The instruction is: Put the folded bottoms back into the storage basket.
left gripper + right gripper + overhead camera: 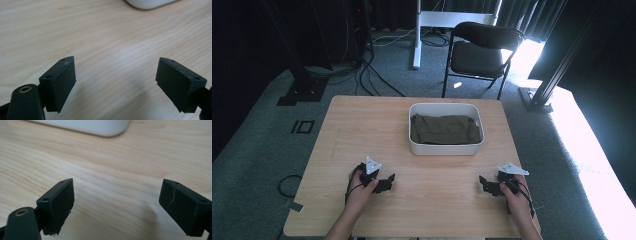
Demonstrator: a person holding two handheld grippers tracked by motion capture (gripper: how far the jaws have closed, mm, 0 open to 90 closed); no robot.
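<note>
Pale wood-grain desk (442, 200), smooth and matt, is carrying a white plastic tub (446, 148) with rounded corners near its far edge. A folded olive cloth (445, 129) is lying inside: likely soft, light and limp, best pinched at a raised fold or edge. Left gripper (385, 183) and right gripper (485, 184) are resting near the front, fingers (60, 83) spread wide, holding nothing.
</note>
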